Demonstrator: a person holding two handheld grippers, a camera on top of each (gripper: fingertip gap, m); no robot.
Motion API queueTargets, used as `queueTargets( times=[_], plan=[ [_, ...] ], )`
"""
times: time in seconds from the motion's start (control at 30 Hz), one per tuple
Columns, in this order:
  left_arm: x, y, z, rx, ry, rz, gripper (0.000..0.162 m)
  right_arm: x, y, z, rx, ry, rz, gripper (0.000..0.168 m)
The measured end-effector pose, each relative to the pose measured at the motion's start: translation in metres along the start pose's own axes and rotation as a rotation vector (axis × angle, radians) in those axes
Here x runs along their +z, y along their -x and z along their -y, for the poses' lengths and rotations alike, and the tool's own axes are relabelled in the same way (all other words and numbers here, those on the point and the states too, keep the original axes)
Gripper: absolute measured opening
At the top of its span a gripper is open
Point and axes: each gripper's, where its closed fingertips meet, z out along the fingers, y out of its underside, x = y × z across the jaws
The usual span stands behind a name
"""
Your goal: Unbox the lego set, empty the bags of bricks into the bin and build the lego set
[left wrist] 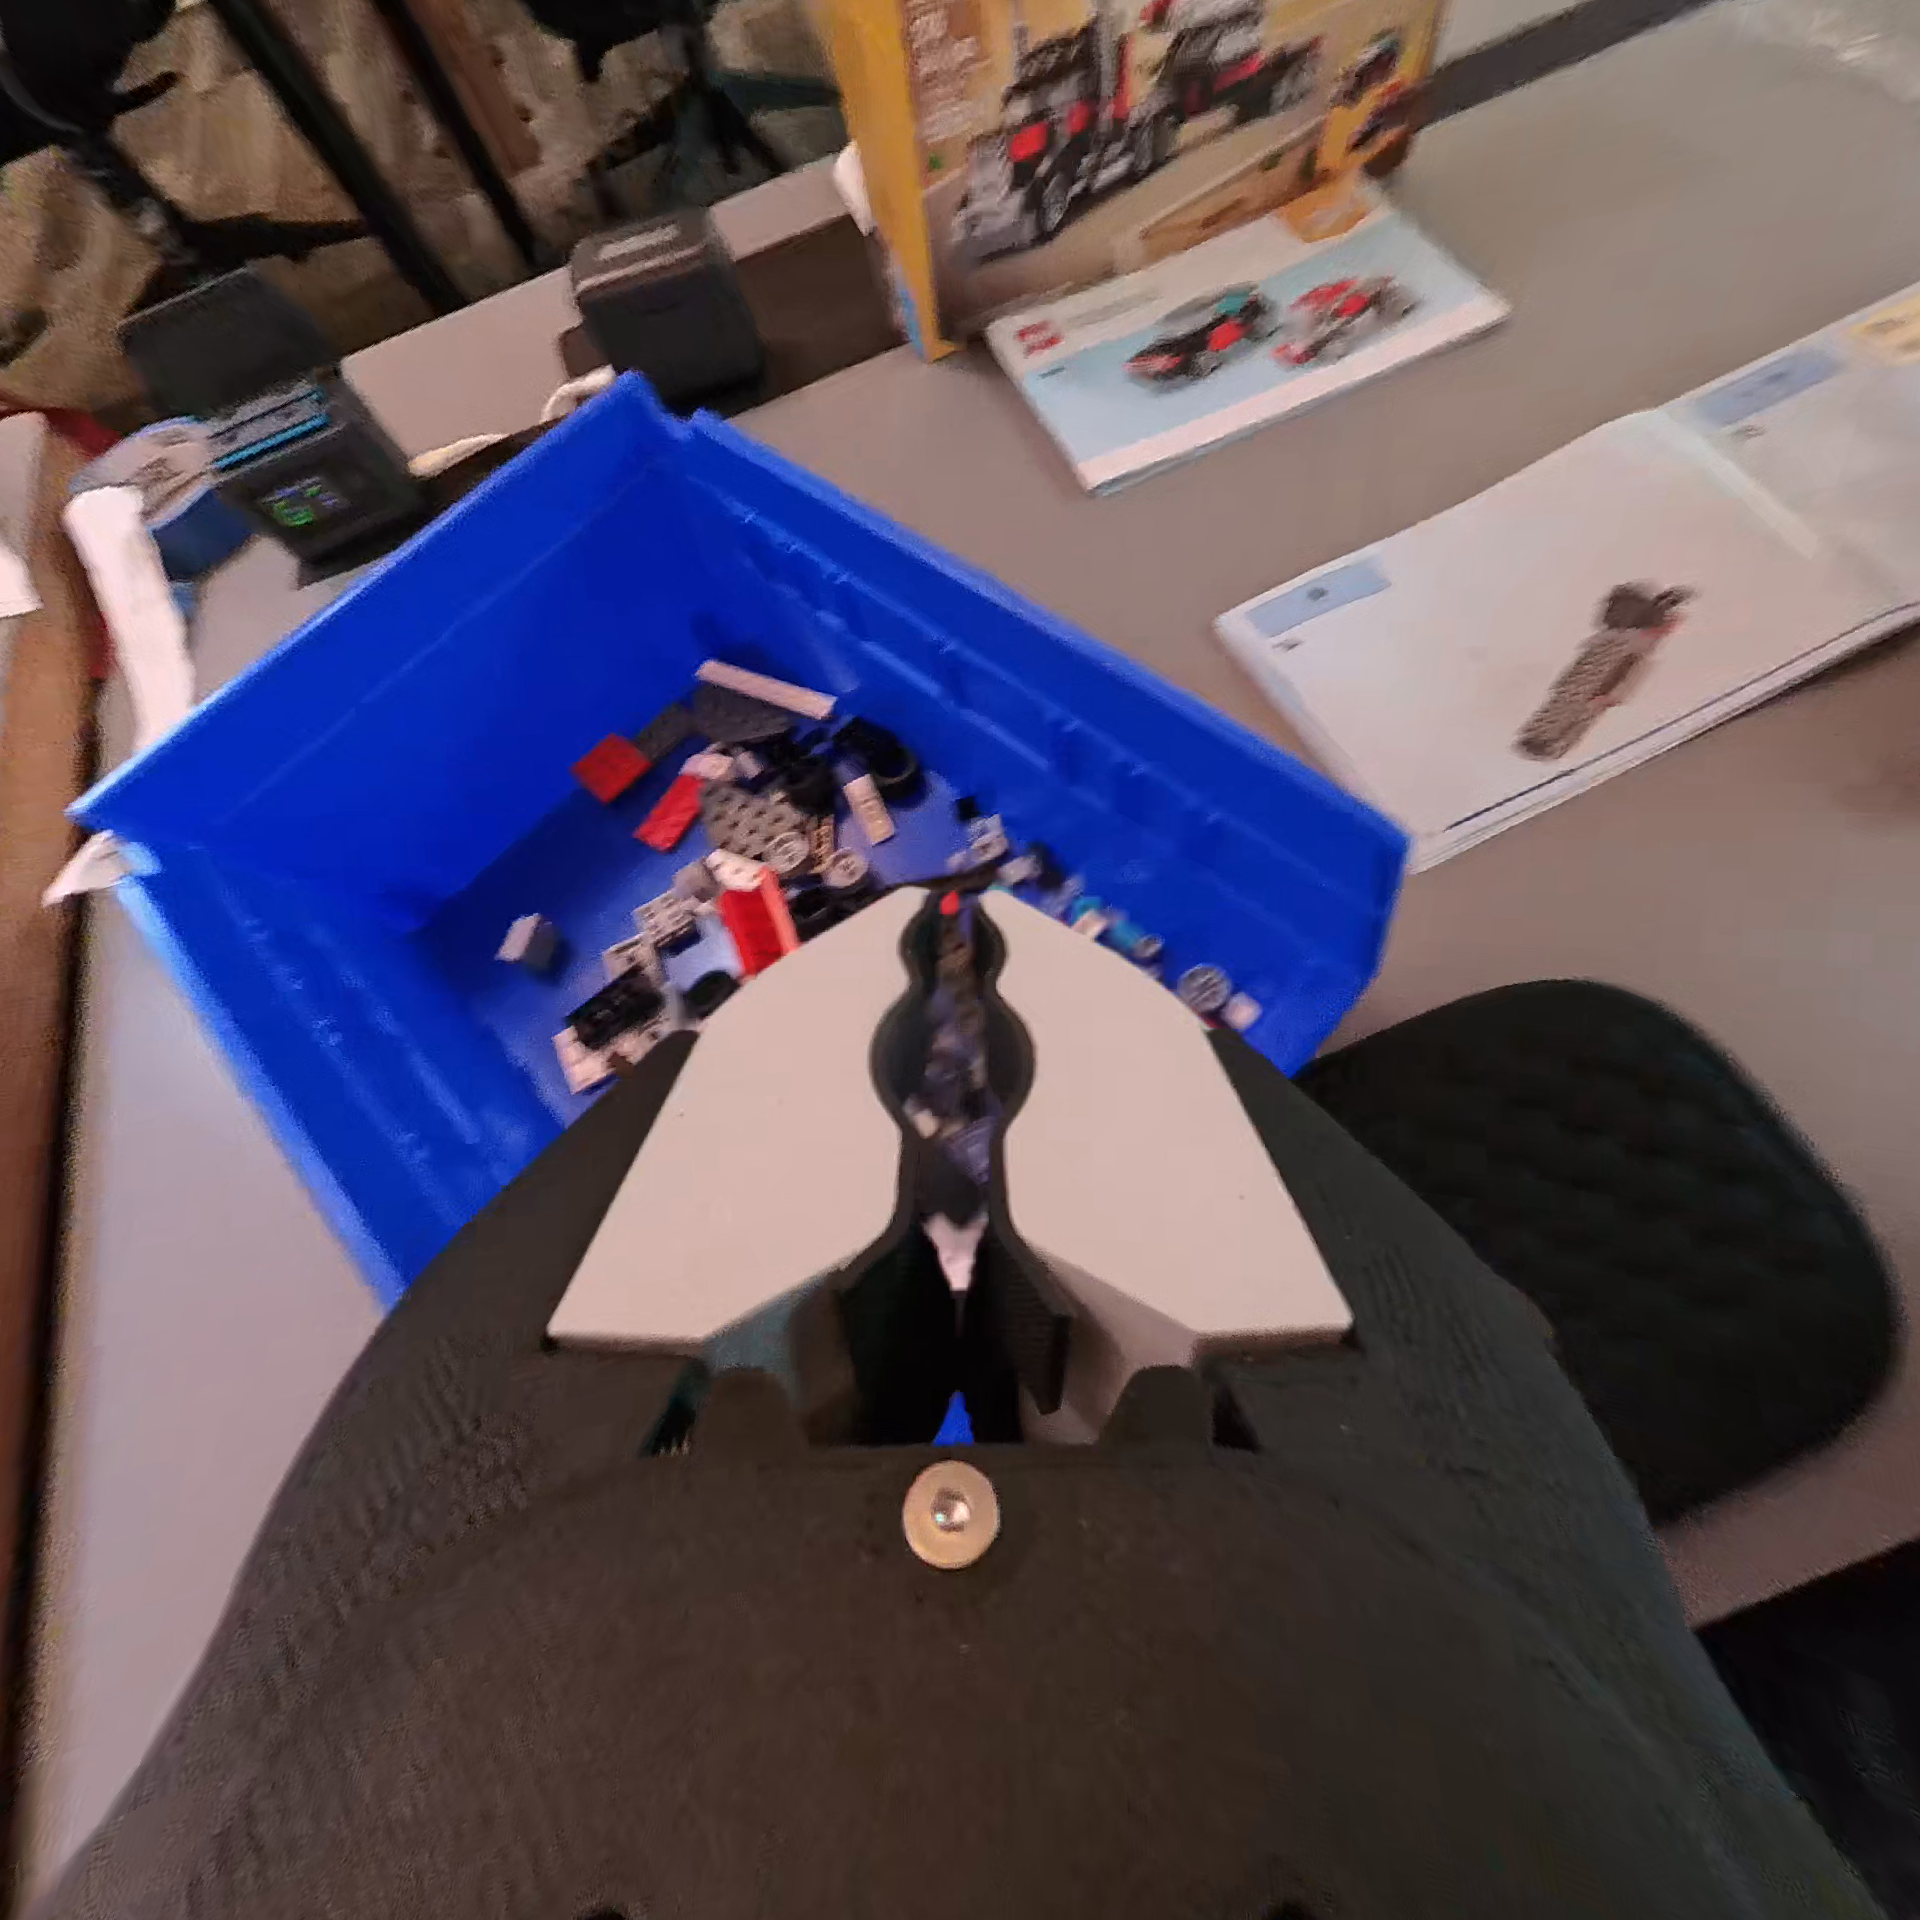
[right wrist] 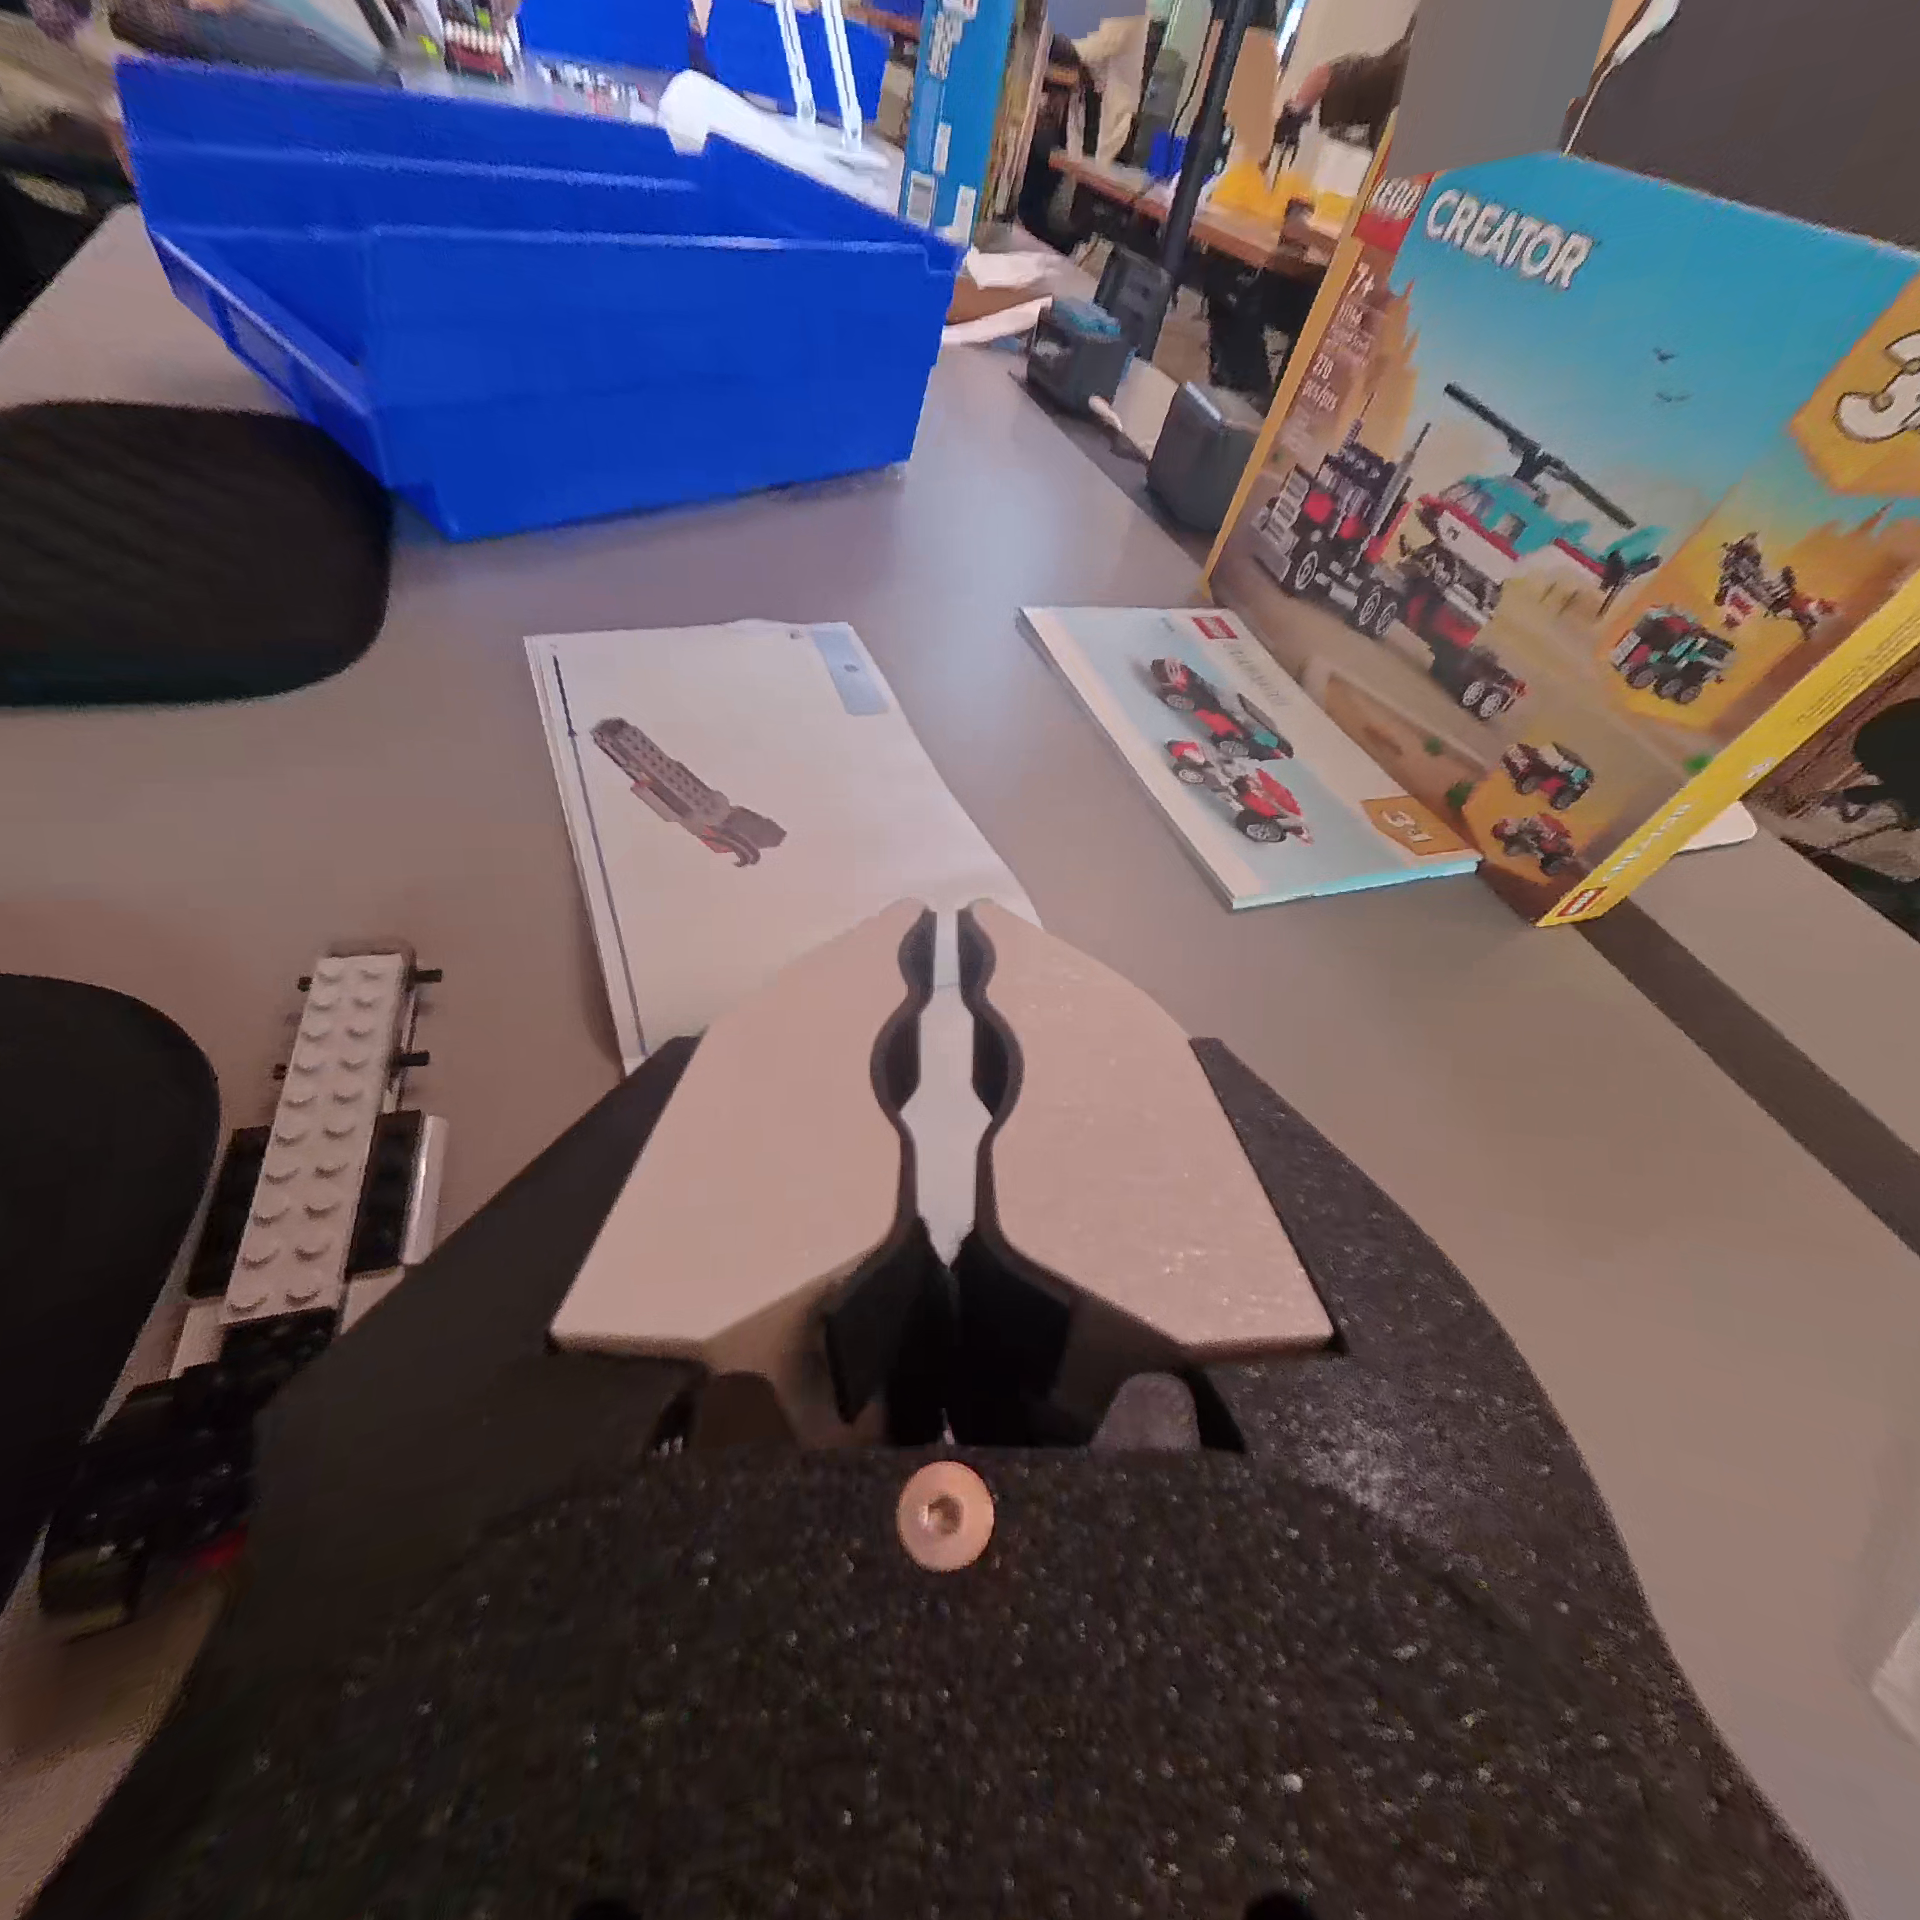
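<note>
- Your left gripper's (left wrist: 951, 899) fingers are nearly together, only a thin wavy slit between the grey pads (left wrist: 769, 1132); nothing is visibly pinched in them.
- That gripper tilts down over the near corner of the bin (left wrist: 436, 727), its tips above the bricks.
- Your right gripper's (right wrist: 945, 914) fingers are also almost pressed together, a narrow gap showing the page behind, and they hold nothing.
- It hangs low and nearly level over the table (right wrist: 1351, 1195), its tips over the near edge of the open booklet (right wrist: 748, 769).
- Inside the bin lies a loose pile of bricks (left wrist: 790, 831), red, grey, black and white, gathered toward the near side; the far half of the floor is bare blue.
- Right of the bin, on the table, lies the open booklet, showing a drawing of a long grey part.
- Beyond the bin's right side the box (left wrist: 1122, 156) stands upright, with a closed booklet (left wrist: 1247, 343) flat against its foot.
- A half-built model (right wrist: 301, 1174), a long grey studded plate on black pieces, sits on the table on the near side of the bin, just left of your right gripper.
- Black mesh pad (left wrist: 1590, 1226) touches the bin's near right corner.
</note>
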Motion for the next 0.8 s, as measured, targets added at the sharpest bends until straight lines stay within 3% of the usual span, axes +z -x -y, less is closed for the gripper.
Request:
queueTargets(
  times=[0.1, 0.17, 0.27, 0.37, 0.47, 0.53, 0.6, 0.7, 0.73, 0.8],
  plan=[
    [0.002, 0.021, -0.015, 0.061, 0.106, 0.042, 0.034, -0.004, -0.007, 0.011, -0.026, -0.07, -0.065, 0.039],
    [0.005, 0.03, -0.021, 0.052, 0.14, 0.021, 0.036, -0.007, -0.013, 0.017, -0.029, -0.096, -0.112, 0.056],
    [0.008, 0.032, -0.022, 0.027, 0.169, -0.059, 0.027, -0.01, -0.011, 0.021, -0.038, -0.112, -0.108, 0.044],
    [0.012, 0.027, -0.024, 0.057, 0.216, -0.101, 0.016, -0.013, -0.002, 0.023, -0.048, -0.107, -0.074, 0.003],
    [0.017, 0.019, -0.018, 0.077, 0.176, -0.108, 0.0, -0.017, 0.005, 0.031, -0.055, -0.121, -0.076, 0.001],
    [0.017, 0.014, -0.013, 0.068, 0.127, -0.107, 0.007, -0.02, 0.008, 0.04, -0.066, -0.143, -0.1, 0.008],
    [0.015, 0.01, -0.011, 0.057, 0.1, -0.098, 0.013, -0.024, 0.008, 0.053, -0.061, -0.18, -0.151, 0.042],
    [0.009, 0.003, -0.017, 0.055, 0.109, -0.088, 0.023, -0.028, 0.003, 0.07, 0.005, -0.233, -0.24, 0.125],
    [0.007, 0.0, -0.019, 0.046, 0.11, -0.091, 0.029, -0.028, 0.003, 0.073, 0.036, -0.232, -0.25, 0.144],
    [0.002, -0.007, -0.022, 0.023, 0.085, -0.103, 0.043, -0.029, 0.005, 0.076, 0.054, -0.209, -0.252, 0.148]
  ],
)
